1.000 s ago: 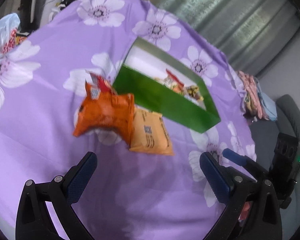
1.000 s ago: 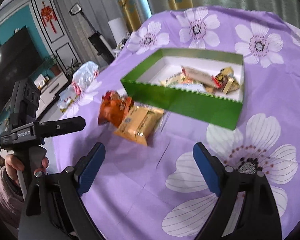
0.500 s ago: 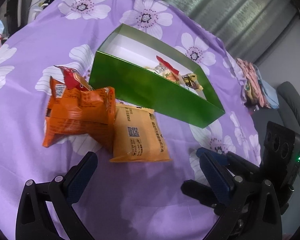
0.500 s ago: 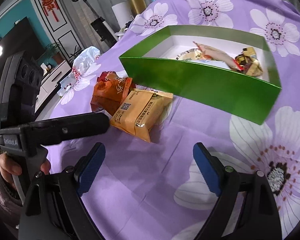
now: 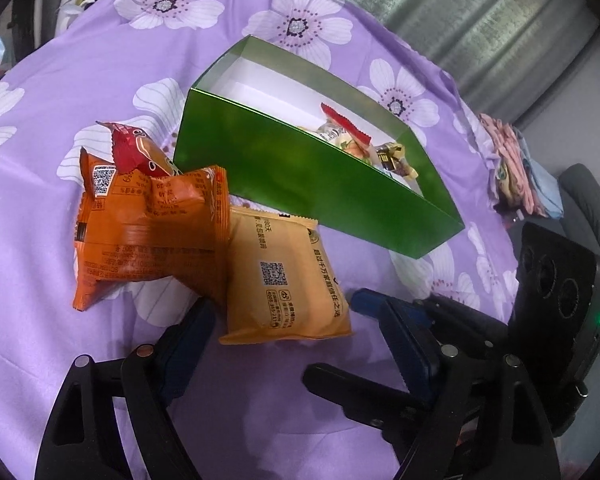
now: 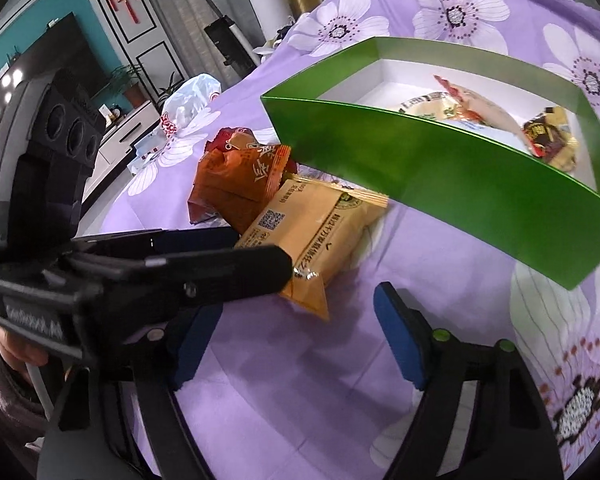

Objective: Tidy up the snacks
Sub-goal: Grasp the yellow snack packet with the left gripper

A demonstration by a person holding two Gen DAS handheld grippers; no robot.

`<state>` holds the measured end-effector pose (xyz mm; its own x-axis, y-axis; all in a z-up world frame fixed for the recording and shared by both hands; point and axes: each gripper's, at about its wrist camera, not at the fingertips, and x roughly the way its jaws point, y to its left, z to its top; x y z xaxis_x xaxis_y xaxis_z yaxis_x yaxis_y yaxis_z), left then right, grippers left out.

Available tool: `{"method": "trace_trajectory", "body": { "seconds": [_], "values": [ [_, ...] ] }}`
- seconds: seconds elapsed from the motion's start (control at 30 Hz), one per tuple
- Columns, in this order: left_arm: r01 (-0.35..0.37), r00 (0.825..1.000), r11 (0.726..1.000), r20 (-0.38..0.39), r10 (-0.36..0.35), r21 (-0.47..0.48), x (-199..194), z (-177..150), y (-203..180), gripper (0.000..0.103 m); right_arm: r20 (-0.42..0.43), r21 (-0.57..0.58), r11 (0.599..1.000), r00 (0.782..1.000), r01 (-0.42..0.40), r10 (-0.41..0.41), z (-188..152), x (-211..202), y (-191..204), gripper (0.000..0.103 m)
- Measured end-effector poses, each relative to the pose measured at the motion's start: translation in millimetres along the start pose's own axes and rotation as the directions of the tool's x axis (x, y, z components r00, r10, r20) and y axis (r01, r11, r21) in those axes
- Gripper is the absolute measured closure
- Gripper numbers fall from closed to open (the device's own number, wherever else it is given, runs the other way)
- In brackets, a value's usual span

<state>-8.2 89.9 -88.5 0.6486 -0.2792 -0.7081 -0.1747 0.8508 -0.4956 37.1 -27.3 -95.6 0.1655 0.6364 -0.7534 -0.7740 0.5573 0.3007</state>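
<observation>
Only rightward — television (image 6: 40,60), plastic bag (image 6: 188,100).

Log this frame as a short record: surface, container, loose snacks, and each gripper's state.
surface: purple floral tablecloth
container: open green box, a few wrapped snacks inside
loose snacks: orange packet overlapping yellow packet, red packet behind, all beside the box
left gripper: jaws closing, straddling the yellow packet's near edge, pads not yet pressing
right gripper: jaws closing, nothing held
</observation>
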Motion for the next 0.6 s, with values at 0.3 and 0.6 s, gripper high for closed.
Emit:
{"method": "trace_trajectory", "body": {
  "seconds": [0.3,0.6],
  "values": [
    [0.006,1.0,1.0,-0.026,-0.005,0.001,8.1,2.8,-4.6,0.044,-0.025,-0.007,0.999,0.999,-0.035,0.034,7.4,13.7,-1.1,0.041],
    [-0.017,1.0,1.0,-0.022,0.017,-0.003,7.8,-0.1,-3.8,0.058,-0.031,0.006,1.0,1.0,-0.005,0.005,0.1,7.0,-7.8,0.061]
  ]
}}
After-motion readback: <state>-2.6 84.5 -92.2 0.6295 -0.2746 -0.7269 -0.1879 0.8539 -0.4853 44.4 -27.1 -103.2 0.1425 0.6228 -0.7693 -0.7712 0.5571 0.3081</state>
